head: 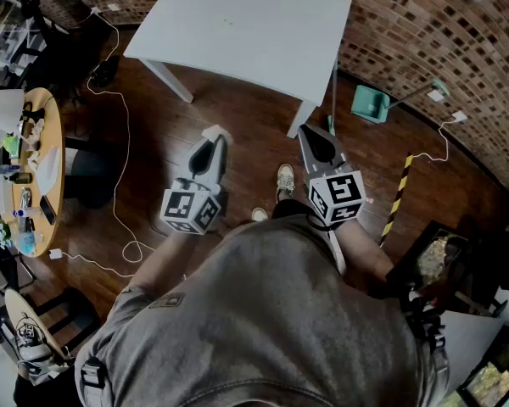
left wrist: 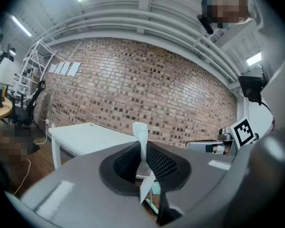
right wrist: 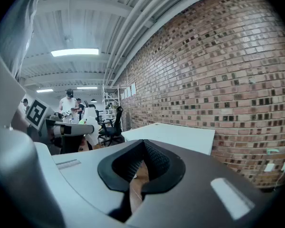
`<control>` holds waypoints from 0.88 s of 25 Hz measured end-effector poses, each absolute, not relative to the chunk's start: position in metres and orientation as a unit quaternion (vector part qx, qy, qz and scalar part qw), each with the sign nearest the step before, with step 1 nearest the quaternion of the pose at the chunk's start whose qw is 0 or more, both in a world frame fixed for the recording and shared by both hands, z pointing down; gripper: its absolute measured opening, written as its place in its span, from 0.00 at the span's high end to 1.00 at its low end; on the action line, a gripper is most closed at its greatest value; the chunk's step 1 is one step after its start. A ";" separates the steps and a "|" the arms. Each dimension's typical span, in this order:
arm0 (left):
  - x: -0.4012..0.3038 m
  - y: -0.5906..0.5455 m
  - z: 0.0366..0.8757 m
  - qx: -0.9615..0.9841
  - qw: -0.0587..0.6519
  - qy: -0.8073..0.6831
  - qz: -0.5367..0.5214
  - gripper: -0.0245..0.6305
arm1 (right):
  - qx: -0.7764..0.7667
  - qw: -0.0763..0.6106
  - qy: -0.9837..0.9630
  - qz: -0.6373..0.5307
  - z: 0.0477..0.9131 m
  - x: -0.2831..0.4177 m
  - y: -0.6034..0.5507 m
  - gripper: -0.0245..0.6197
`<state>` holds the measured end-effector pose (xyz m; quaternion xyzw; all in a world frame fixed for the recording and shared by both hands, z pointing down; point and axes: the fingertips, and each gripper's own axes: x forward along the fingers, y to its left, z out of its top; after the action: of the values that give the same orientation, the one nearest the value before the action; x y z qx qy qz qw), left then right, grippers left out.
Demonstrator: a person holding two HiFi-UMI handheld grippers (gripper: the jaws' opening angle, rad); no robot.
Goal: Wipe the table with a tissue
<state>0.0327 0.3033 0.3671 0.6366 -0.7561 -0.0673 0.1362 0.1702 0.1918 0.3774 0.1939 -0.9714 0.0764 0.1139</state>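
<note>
The white table stands ahead of me on the wooden floor, against the brick wall; it also shows in the left gripper view and the right gripper view. Both grippers hang in the air short of its near edge. My left gripper is shut on a white tissue, which sticks up between the jaws and hangs below them. My right gripper is shut with nothing in it; its tips meet.
A round wooden table crowded with small items stands at the left. A white cable trails over the floor. A teal dustpan lies by the wall, with yellow-black tape on the floor. Office chairs and people are far off.
</note>
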 end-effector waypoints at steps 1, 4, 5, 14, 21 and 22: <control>0.029 0.294 0.367 0.635 0.137 -0.758 -0.065 0.90 | 0.192 0.114 -0.972 0.077 0.377 0.167 0.182 0.94; 0.018 0.265 0.367 0.629 0.137 -0.763 -0.060 0.90 | 0.188 0.113 -0.972 0.079 0.376 0.157 0.151 0.94; 0.015 0.256 0.366 0.627 0.137 -0.765 -0.059 0.90 | 0.186 0.112 -0.973 0.079 0.375 0.153 0.140 0.94; -0.013 0.189 0.362 0.594 0.133 -0.792 -0.051 0.90 | 0.149 0.109 -0.978 0.091 0.379 0.121 0.069 0.94; -0.038 0.160 0.357 0.572 0.126 -0.809 -0.046 0.90 | 0.127 0.102 -0.981 0.106 0.381 0.092 0.039 0.94; -0.042 0.158 0.357 0.570 0.127 -0.811 -0.045 0.90 | 0.125 0.102 -0.981 0.108 0.382 0.087 0.036 0.94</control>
<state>-0.0425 0.1576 0.3575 0.5697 -0.8108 -0.0448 0.1266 0.0872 0.0360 0.3816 0.1251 -0.9810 0.1077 0.1023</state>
